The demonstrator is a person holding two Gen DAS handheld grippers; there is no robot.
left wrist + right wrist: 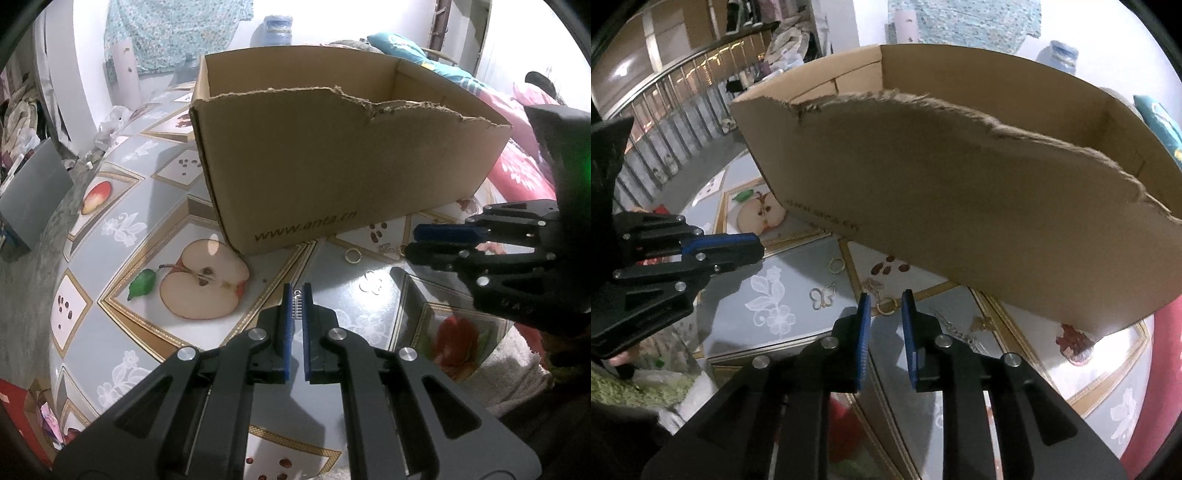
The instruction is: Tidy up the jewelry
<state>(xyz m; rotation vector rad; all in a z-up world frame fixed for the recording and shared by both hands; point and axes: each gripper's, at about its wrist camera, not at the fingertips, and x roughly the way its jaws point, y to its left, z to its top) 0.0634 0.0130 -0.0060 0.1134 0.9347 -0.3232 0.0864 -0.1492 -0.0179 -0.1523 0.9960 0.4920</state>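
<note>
The left gripper [296, 295] is clenched on a small silvery clasp piece [297, 304]; the right gripper [885, 299] hangs released over a light, slippery gold ring [886, 305] by the desk's [798, 332] near edge; pinch across its band.

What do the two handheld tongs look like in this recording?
Both are matte black plastic tongs: the left tongs and right tongs have slotted linkage arms, round silver pivot pins and ribbed blue pads. A green light glows on the right unit's black housing. No cables or sleeves show.
</note>
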